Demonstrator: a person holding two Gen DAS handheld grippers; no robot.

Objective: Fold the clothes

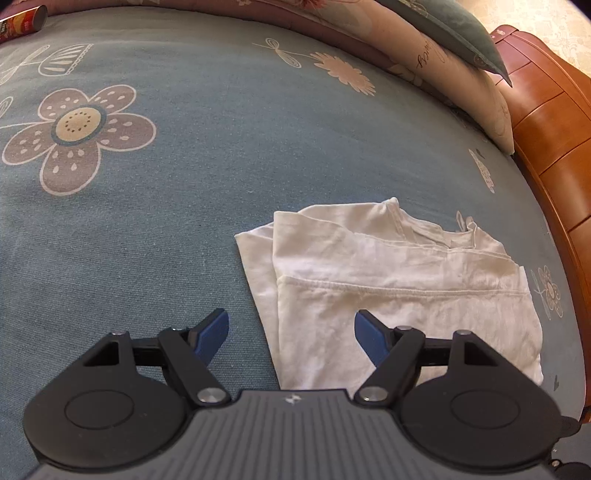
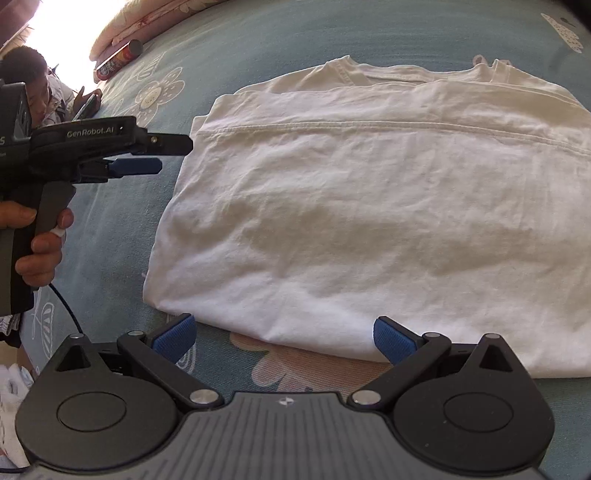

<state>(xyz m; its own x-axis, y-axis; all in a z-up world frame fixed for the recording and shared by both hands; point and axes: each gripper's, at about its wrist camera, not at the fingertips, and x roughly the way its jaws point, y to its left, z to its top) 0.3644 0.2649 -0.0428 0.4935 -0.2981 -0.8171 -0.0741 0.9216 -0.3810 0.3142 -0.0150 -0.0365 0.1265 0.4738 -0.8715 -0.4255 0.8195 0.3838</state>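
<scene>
Both claws, the left gripper (image 1: 291, 332) and right gripper (image 2: 284, 334), hang spread and empty over a crumpled white cotton T-shirt (image 2: 369, 221), already folded once on the blue floral bedspread (image 1: 147, 221), further folds seemingly remaining.

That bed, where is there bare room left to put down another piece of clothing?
The widest free patch is the blue bedspread left of the folded white shirt, reaching up toward the snack can. The right side is crowded: the shirt lies near the wooden bed frame, with pillows above.
</scene>
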